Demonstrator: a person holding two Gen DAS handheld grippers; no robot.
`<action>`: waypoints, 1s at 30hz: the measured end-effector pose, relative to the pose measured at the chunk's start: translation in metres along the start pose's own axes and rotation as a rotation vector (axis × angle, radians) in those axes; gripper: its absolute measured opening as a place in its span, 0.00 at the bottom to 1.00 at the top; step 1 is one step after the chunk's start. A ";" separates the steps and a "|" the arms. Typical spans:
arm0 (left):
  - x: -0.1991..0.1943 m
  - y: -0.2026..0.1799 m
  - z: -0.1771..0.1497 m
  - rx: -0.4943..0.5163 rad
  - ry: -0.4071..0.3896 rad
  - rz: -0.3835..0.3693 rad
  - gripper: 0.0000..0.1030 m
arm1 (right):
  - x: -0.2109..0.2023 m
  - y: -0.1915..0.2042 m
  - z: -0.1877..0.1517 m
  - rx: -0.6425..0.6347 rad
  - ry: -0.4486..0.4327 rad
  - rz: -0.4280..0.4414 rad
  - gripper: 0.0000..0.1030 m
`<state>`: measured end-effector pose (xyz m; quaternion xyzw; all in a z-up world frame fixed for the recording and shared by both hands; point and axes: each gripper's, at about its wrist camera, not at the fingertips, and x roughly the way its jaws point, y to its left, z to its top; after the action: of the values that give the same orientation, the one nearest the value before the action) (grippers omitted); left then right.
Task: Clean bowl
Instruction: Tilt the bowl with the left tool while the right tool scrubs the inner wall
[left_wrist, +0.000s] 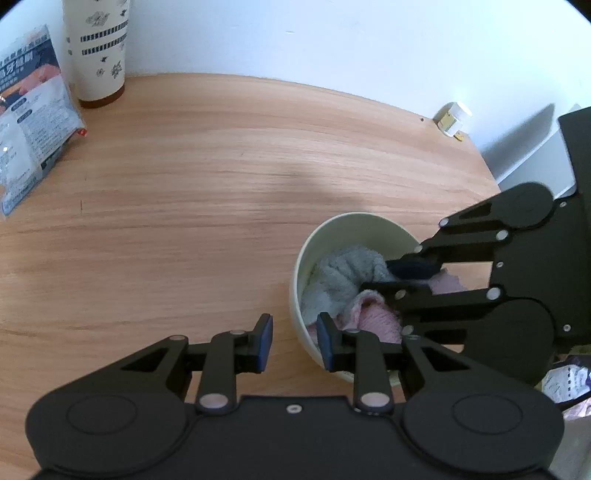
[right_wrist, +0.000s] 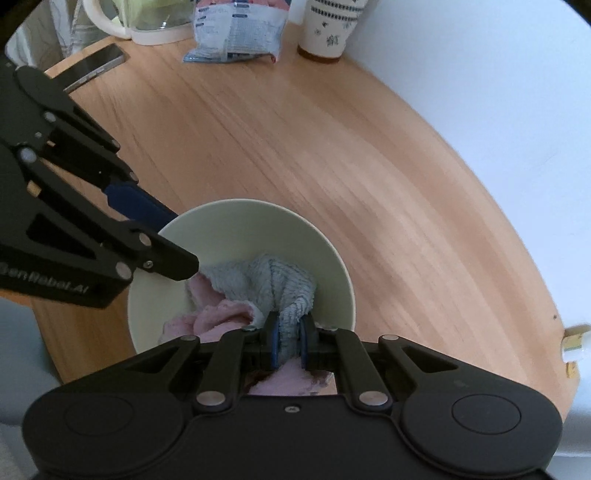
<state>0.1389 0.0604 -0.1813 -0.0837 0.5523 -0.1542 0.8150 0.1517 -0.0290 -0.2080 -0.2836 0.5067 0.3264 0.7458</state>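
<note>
The pale bowl (right_wrist: 240, 236) is sitting mouth-up on the wooden table (left_wrist: 184, 184), its near rim caught between the left gripper's (left_wrist: 293, 341) narrowed jaws. Inside, the right gripper (right_wrist: 287, 341) is pinching a grey-and-pink cloth (right_wrist: 266, 284), its tips hiding the bowl's bottom.

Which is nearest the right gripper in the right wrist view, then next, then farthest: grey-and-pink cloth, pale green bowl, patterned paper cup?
1. Grey-and-pink cloth, clamped in the right gripper jaws.
2. Pale green bowl, around the cloth, just ahead.
3. Patterned paper cup, far top, by the wall.
</note>
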 end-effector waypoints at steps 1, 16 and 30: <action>-0.001 0.002 -0.002 -0.008 0.000 -0.007 0.19 | 0.001 -0.002 0.001 0.011 0.004 0.011 0.12; -0.002 0.007 -0.003 -0.086 -0.018 -0.002 0.10 | -0.031 -0.025 -0.003 0.155 -0.061 0.267 0.13; 0.003 -0.005 0.005 -0.073 -0.036 0.069 0.07 | -0.037 0.006 -0.013 -0.142 -0.030 0.340 0.13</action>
<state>0.1433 0.0549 -0.1806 -0.0969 0.5453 -0.1043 0.8261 0.1297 -0.0426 -0.1777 -0.2409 0.5117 0.4868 0.6657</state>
